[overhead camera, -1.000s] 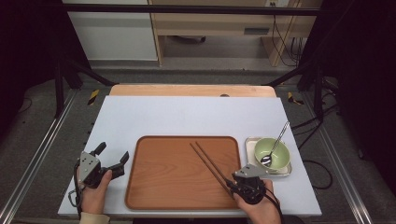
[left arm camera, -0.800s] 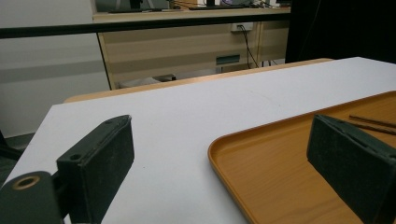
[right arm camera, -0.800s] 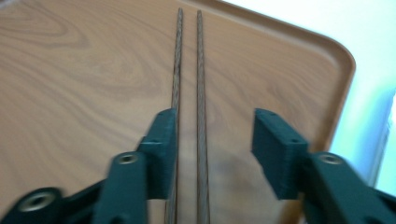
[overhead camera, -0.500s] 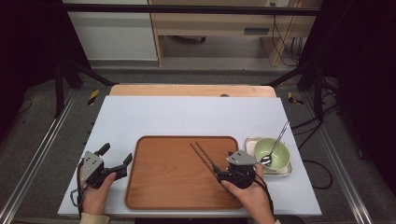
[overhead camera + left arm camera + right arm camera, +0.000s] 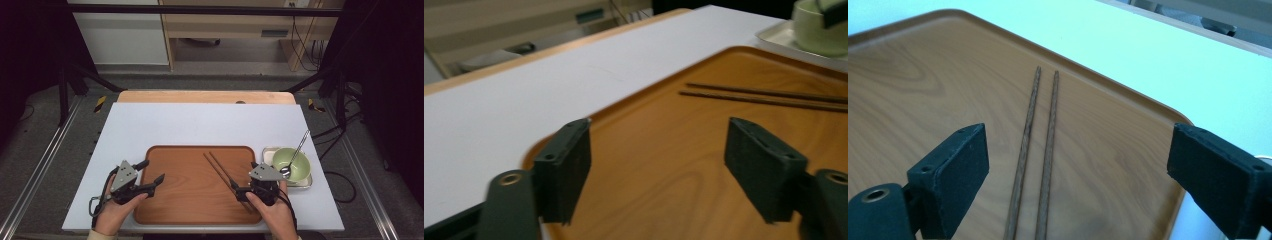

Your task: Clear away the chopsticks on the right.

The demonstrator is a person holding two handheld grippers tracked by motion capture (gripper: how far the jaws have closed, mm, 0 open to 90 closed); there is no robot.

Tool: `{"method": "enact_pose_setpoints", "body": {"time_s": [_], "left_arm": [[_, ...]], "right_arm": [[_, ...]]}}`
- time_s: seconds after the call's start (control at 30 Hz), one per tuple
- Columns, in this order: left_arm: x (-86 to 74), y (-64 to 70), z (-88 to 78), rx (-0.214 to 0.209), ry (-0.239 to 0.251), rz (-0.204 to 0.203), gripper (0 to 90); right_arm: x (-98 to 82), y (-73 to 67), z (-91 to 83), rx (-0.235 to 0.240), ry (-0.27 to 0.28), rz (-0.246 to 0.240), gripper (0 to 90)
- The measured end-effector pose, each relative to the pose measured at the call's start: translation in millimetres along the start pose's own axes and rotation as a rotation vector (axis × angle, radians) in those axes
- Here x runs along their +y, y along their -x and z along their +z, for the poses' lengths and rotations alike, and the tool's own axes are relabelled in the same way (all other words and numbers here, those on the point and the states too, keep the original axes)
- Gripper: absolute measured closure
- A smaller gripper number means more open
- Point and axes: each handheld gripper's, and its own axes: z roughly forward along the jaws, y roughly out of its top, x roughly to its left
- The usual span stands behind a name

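On the right half of the brown wooden rectangular tray [image 5: 190,200], I am watching the pair of dark wooden chopsticks [image 5: 226,175] lying side by side, flat and loose. My right gripper [image 5: 243,191] is hovering over their near ends; its jaws have just been opening and are standing wide, the chopsticks between them but untouched. My left gripper [image 5: 151,175] is sitting over the tray's left edge, its jaws having just been closing partway, still parted and gripping nothing.
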Motion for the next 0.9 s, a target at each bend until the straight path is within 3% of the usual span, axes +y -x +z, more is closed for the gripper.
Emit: {"method": "enact_pose_setpoints", "body": {"time_s": [0.13,0.27,0.33,0.43,0.5,0.63,0.73,0.9], "left_arm": [[8.5,27.2,14.8,-0.069,-0.071,0.100,37.3],[20.2,49.0,22.0,-0.129,-0.090,0.153,44.4],[24.8,55.7,28.0,-0.162,-0.102,0.158,46.9],[28.9,59.2,41.2,-0.171,-0.165,0.215,49.9],[29.0,56.4,48.3,-0.180,-0.181,0.198,53.1],[27.2,49.0,62.0,-0.157,-0.213,0.182,63.3],[27.7,44.9,69.9,-0.155,-0.213,0.145,70.9],[30.0,42.4,84.1,-0.142,-0.209,0.138,82.7]], "right_arm": [[0.6,-6.1,8.2,0.005,-0.023,-0.018,14.0],[-0.5,-6.1,5.1,-0.013,-0.027,-0.028,12.9],[-1.5,-3.2,1.5,-0.028,-0.024,-0.009,11.7],[-2.3,1.5,-4.1,-0.063,-0.009,0.020,9.2],[-2.7,3.9,-7.6,-0.078,0.003,0.029,8.9],[-2.5,6.3,-10.3,-0.087,0.011,0.033,8.6],[-3.4,7.9,-11.2,-0.088,0.014,0.026,10.6],[-3.1,11.4,-19.2,-0.071,0.068,0.026,13.7]]}}
